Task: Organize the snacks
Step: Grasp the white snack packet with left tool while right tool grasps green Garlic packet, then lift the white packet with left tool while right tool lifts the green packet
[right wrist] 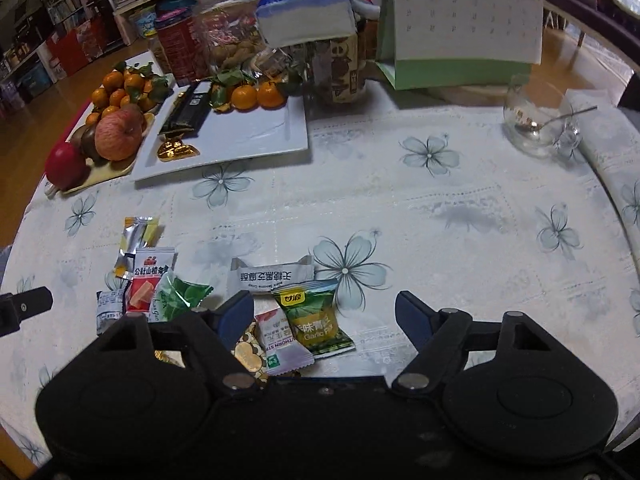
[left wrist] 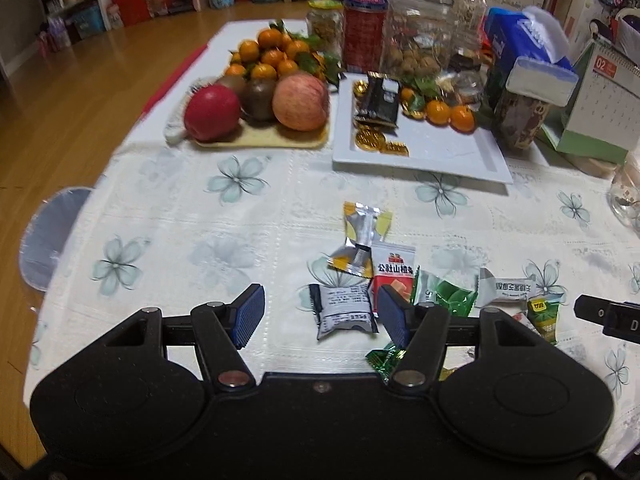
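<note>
Red apples, two; open grippers.

Left wrist view looks steeply down along its jaws, close over the tabletop, facing the white tray. Right wrist view is angled likewise, set further right, facing the calendar. Both share the snack packets, tray and fruit.
</note>
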The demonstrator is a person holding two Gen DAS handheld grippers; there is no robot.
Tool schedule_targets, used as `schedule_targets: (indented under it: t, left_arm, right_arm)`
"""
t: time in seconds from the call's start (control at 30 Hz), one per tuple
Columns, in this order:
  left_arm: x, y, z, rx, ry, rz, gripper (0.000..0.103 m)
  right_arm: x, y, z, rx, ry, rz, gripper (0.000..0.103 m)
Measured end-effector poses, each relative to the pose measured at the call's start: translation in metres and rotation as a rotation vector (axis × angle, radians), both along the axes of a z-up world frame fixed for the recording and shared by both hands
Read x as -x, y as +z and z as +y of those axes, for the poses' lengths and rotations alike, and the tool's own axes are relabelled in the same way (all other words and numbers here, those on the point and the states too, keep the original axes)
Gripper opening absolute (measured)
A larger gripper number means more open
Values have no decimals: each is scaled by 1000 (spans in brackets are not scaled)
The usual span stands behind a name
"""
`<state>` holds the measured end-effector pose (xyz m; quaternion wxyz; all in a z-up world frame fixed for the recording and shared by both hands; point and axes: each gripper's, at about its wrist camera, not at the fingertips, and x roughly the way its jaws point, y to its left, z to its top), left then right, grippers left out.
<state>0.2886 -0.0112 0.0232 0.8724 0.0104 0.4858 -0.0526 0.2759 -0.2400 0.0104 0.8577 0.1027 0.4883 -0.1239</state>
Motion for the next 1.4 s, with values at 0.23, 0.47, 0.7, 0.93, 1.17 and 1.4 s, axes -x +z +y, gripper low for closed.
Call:
schedule_targets:
  t: [0.23, 0.47, 0.7, 0.93, 1.17, 1.4]
  left_arm:
    - [-32, -24, -3, 12, -9, 107, 63]
    - [-57, -44, -11, -6, -10, 161, 63]
    - [-76, -64, -5, 61, 94, 244, 62]
    - [-83, -72, 3, 30, 189, 274, 62]
    - [-76, -87, 10, 12, 204, 388, 59]
    - [-46, -80, 2, -34, 68, 414, 58]
  right_arm:
    - [-22, -39, 0, -2, -24, 83, 79]
    - [-37, -61, 9, 33, -33, 128, 78]
    - [-43, -68, 5, -34, -65, 165, 37]
    - [-36, -61, -2, -62, -84, 161, 27]
    - [-25, -54, -17, -146, -116, 161, 25]
    - [-21, -53, -34, -228, -160, 168, 25]
